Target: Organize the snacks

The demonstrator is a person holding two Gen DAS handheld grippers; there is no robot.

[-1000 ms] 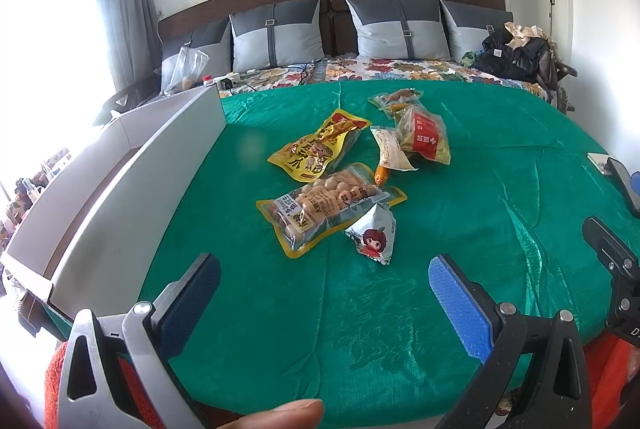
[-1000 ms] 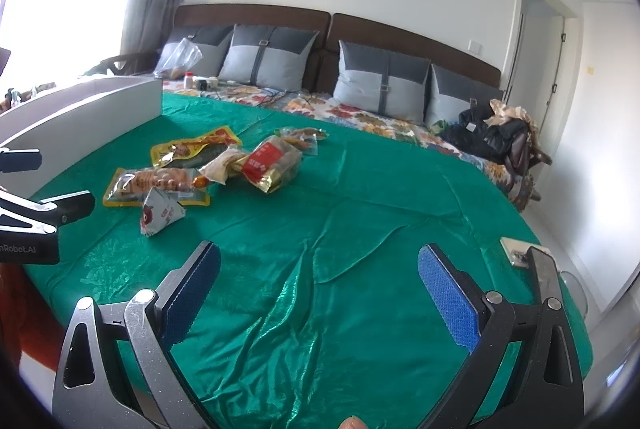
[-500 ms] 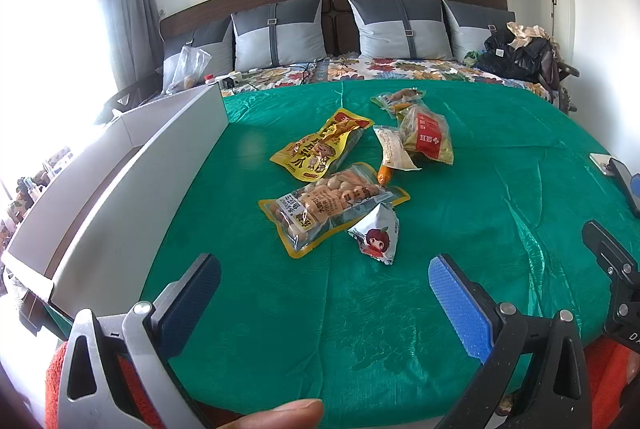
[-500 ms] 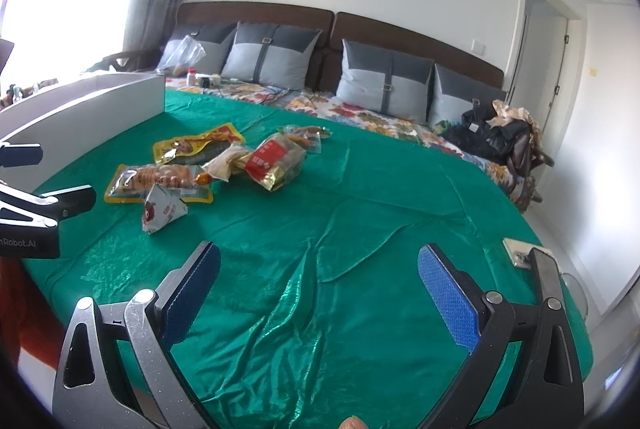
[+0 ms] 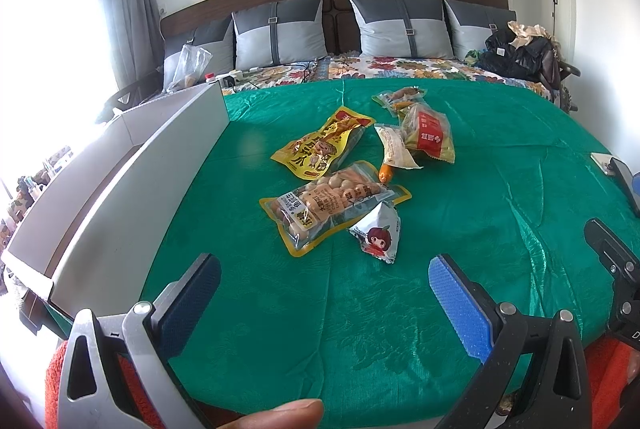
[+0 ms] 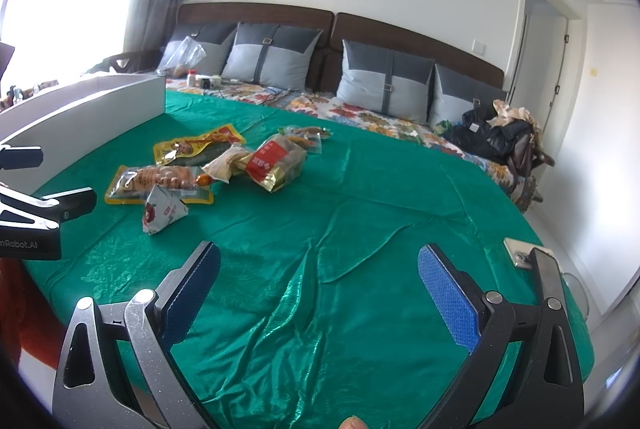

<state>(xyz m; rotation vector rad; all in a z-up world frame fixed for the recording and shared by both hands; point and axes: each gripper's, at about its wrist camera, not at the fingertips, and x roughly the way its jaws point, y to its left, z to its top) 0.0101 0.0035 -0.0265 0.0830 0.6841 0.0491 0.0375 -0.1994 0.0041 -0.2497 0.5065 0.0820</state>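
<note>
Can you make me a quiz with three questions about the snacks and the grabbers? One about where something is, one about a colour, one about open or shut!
1. Where is the white box?
A. left of the snacks
B. right of the snacks
C. on the pillows

2. What colour is the cloth under the snacks?
A. red
B. green
C. white

3. How is the left gripper?
A. shut on a snack
B. shut on nothing
C. open

Answers:
1. A, its wall runs along the cloth's left edge in the left view.
2. B, the cloth shows green in both views.
3. C, its blue pads stand wide apart with only cloth between; the right gripper is open too.
</note>
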